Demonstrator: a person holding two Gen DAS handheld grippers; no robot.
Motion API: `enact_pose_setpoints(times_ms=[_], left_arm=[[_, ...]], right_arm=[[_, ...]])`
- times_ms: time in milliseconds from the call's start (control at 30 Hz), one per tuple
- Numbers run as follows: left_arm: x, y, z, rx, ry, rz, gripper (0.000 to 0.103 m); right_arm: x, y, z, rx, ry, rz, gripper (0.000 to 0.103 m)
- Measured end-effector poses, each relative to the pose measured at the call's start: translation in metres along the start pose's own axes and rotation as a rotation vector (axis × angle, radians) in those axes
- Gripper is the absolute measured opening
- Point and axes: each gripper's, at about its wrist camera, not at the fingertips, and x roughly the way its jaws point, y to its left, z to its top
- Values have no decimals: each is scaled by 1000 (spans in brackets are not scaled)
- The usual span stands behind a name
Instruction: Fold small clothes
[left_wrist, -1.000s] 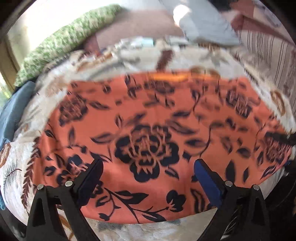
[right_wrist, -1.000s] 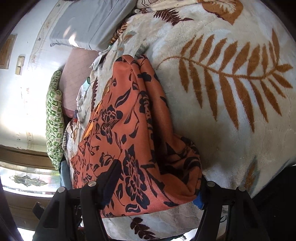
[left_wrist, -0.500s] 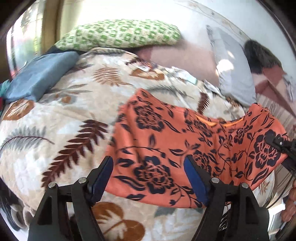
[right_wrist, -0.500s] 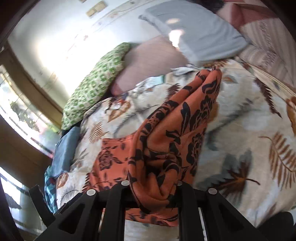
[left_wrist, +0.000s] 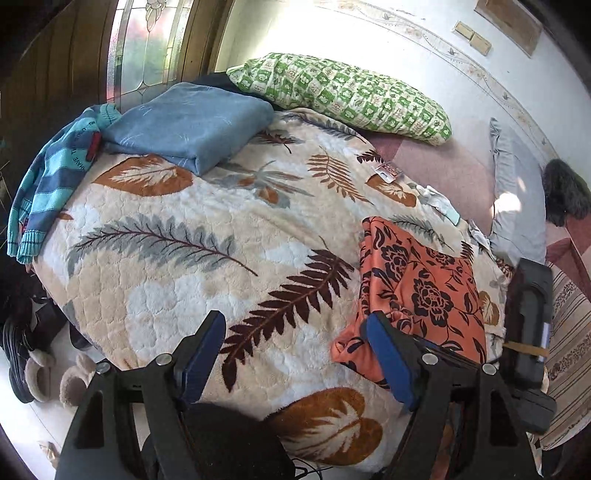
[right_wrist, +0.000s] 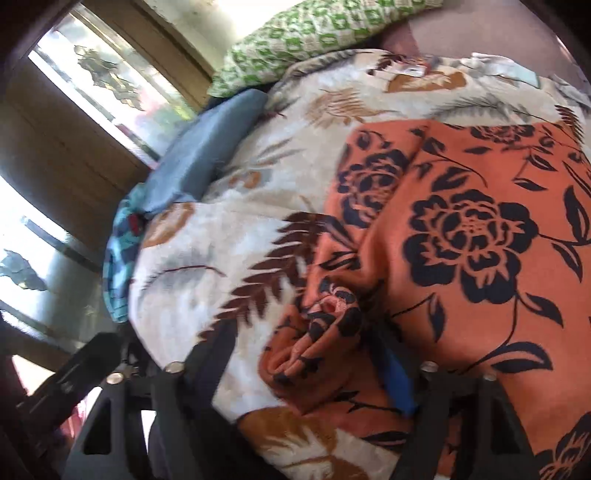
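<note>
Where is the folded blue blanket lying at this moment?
In the left wrist view, the folded blue blanket lies at the far left of the bed, between the striped blue sweater and the green pillow.

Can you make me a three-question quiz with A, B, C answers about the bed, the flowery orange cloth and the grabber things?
1. Where does the blue folded blanket lie?
A. beside the green pillow
B. on the floor
C. on the orange cloth

2. What colour are the flowers on the orange cloth?
A. white
B. black
C. yellow

3. How is the left gripper?
A. shut on a sock
B. shut on the pillow
C. open, holding nothing

Answers: 1 A, it sits on the bed next to the pillow. 2 B, dark roses on orange. 3 C, only leaf-print bedspread shows between its fingers.
</note>
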Motion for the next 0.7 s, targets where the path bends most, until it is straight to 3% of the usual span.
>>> enact_pose_setpoints(times_ms=[133, 233, 333, 367, 433, 500, 533, 600, 700], left_arm=[[-2, -32, 7, 69, -11, -70, 79], [-1, -66, 7, 147, -33, -134, 80], [21, -101, 1, 231, 4, -195, 80], [33, -111, -3, 271, 19, -178, 80], [69, -120, -14, 366, 61, 8, 80], [111, -105, -26, 379, 193, 173, 80], [123, -91, -30, 331, 238, 178, 83], [122, -70, -31, 223, 238, 116, 88], [105, -76, -26, 237, 221, 135, 87]], right_arm=[[-42, -16, -10, 9, -71, 11, 80], [-71, -62, -19, 170, -126, 41, 80], [-78, -107, -28, 340, -110, 77, 80], [-81, -115, -31, 385, -117, 128, 80], [-91, -127, -39, 437, -148, 199, 80], [-99, -135, -43, 454, -176, 208, 80], [-100, -139, -45, 453, -180, 221, 80], [-100, -146, -46, 459, -157, 251, 80], [-94, -150, -44, 453, -130, 266, 80]])
